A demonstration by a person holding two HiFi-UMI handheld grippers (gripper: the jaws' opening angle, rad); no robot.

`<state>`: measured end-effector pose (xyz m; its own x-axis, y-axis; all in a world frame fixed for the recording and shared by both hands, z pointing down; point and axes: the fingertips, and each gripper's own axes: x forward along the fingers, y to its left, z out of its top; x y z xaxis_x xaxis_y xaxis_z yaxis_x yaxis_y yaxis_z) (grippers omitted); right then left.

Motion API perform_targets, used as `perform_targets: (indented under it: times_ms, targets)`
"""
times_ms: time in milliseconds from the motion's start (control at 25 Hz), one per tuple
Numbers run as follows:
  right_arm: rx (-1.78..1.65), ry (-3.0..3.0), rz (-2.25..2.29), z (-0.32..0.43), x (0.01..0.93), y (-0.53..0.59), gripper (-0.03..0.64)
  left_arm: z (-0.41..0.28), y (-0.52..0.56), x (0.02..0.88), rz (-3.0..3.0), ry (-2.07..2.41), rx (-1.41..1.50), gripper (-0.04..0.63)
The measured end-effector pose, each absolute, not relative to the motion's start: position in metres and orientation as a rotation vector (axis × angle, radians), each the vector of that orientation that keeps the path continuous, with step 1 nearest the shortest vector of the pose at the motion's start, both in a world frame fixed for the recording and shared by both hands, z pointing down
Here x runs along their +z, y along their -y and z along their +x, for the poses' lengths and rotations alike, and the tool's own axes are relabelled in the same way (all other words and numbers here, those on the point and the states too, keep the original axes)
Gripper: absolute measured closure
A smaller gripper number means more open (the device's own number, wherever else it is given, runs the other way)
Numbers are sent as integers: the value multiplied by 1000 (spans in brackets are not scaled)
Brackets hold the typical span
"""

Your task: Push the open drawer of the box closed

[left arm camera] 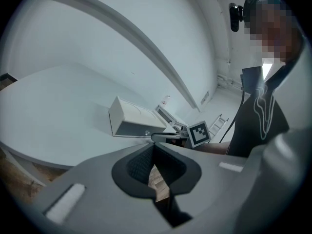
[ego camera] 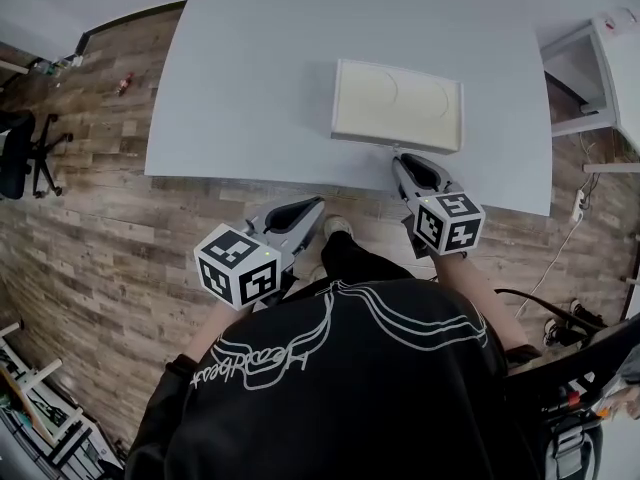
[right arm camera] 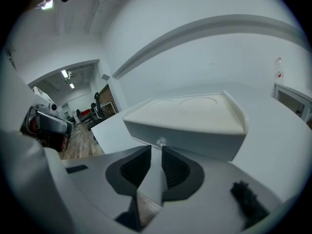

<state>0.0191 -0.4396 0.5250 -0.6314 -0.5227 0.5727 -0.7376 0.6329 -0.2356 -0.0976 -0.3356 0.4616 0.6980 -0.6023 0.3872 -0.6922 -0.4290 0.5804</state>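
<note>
A flat white box [ego camera: 397, 105] lies on the pale table [ego camera: 250, 78]. Its drawer front [right arm camera: 195, 143] carries a small clear knob [right arm camera: 160, 141] and sits flush with the box body. My right gripper [ego camera: 398, 157] is at that front, its tips right at the knob [right arm camera: 156, 149]. The jaws stand open by a narrow gap with nothing between them. My left gripper [ego camera: 318, 204] hangs off the table's near edge over the floor, shut and empty [left arm camera: 154, 146]. From it I see the box [left arm camera: 134, 118] to the front, with the right gripper's marker cube [left arm camera: 198, 133] beside it.
The table's near edge [ego camera: 300, 180] runs just in front of the person's body. Wooden floor [ego camera: 90, 218] lies left and below. An office chair [ego camera: 25, 153] stands far left. A white shelf unit [ego camera: 590, 68] is at the right.
</note>
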Motion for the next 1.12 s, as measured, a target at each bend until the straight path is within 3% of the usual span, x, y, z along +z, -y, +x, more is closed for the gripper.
perform_targets:
  times_ms: [640,1120]
  targets:
    - [702,2810,805,22,400,278,607,-39,255,399,2416,813,207,588]
    - [699,2843,757,27,387,205,607,-17,213,375,2516,755,201,588]
